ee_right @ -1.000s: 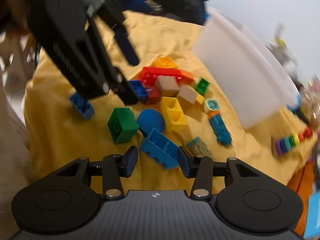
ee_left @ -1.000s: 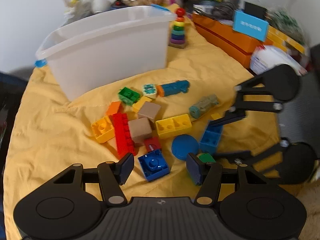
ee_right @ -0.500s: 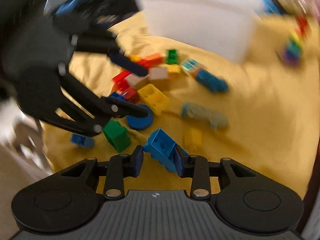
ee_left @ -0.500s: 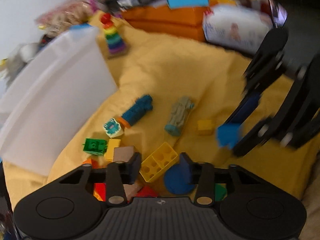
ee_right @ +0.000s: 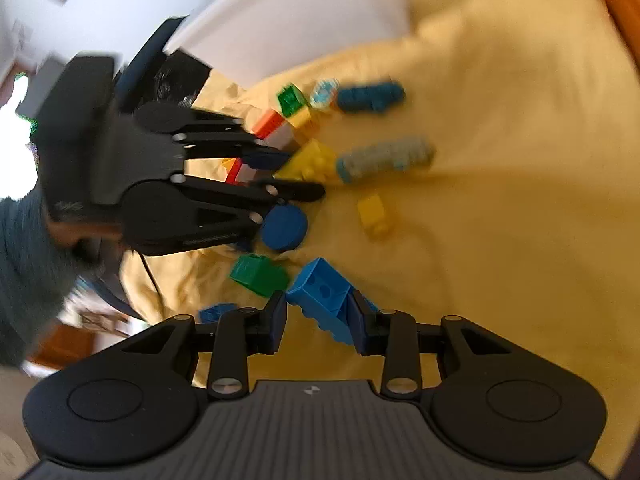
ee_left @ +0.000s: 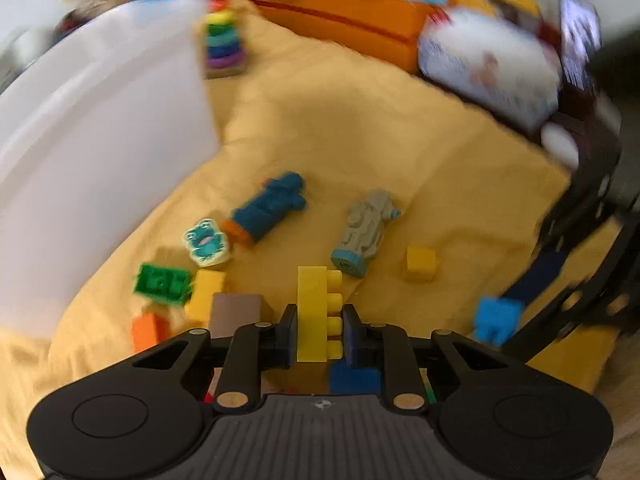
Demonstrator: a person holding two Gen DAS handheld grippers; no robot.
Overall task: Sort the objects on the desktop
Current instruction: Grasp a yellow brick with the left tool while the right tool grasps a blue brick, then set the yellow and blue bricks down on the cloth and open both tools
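My left gripper has a yellow brick standing on edge between its pads, studs to the right; its jaws are closing and press on it. My right gripper is shut on a light blue brick, held tilted just above the yellow cloth. In the right wrist view the left gripper reaches in from the left over the pile of bricks. A white plastic bin stands at the left in the left wrist view. The picture is blurred by motion.
On the cloth lie a teal toy figure, a grey-green toy, a small yellow cube, a frog tile, a green brick, a tan block and a blue disc. A ring stacker and an orange box stand behind.
The left jaws have come together on the yellow brick, which now stands on edge between them. The right gripper has rolled and shifted with the blue brick held in it.
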